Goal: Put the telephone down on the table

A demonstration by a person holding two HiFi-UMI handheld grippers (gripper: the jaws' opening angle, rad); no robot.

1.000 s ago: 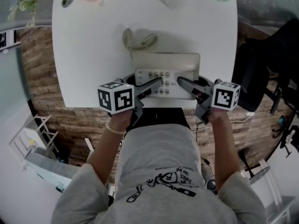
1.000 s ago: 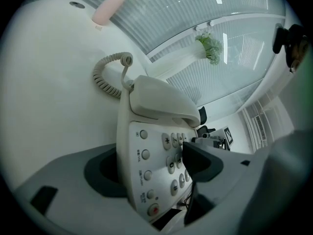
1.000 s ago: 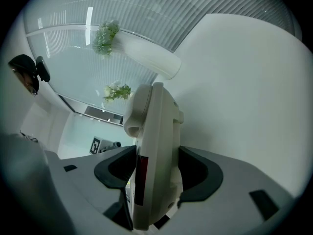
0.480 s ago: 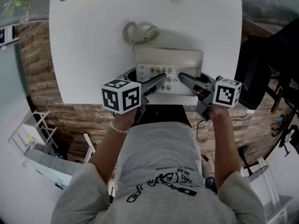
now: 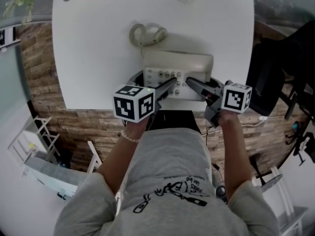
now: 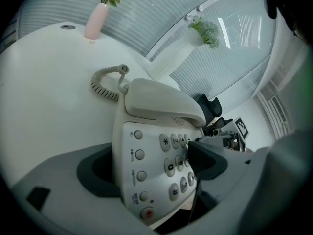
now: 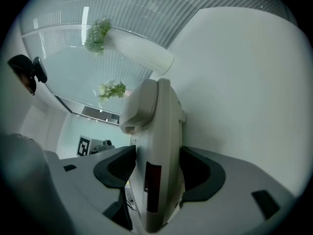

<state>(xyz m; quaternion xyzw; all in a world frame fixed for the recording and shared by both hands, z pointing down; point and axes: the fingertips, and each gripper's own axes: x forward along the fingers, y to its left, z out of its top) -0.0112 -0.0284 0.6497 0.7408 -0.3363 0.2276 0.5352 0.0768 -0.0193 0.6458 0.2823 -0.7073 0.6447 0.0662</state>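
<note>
The beige telephone [image 5: 177, 65] lies on the white table [image 5: 98, 58] at its near edge, the handset on its cradle and the coiled cord [image 5: 145, 34] behind it. My left gripper [image 5: 165, 87] reaches in from the left and its jaws are opening. In the left gripper view the keypad [image 6: 171, 153] lies between the jaws of the left gripper [image 6: 151, 168], with the upper pad hovering over the keys. My right gripper [image 5: 194, 85] holds the telephone's right side. The right gripper view shows the telephone [image 7: 164, 131] edge-on, and the right gripper [image 7: 156, 170] has a pad against each of its faces.
A pink vase [image 6: 95, 21] with greenery stands at the table's far left, and a white vase with flowers [image 6: 205, 31] at the far right. A dark chair [image 5: 275, 77] is right of the table. Brick-pattern floor shows below the table's near edge.
The left gripper's marker cube has shifted right and rolled a little. The telephone and the right gripper have hardly moved.
</note>
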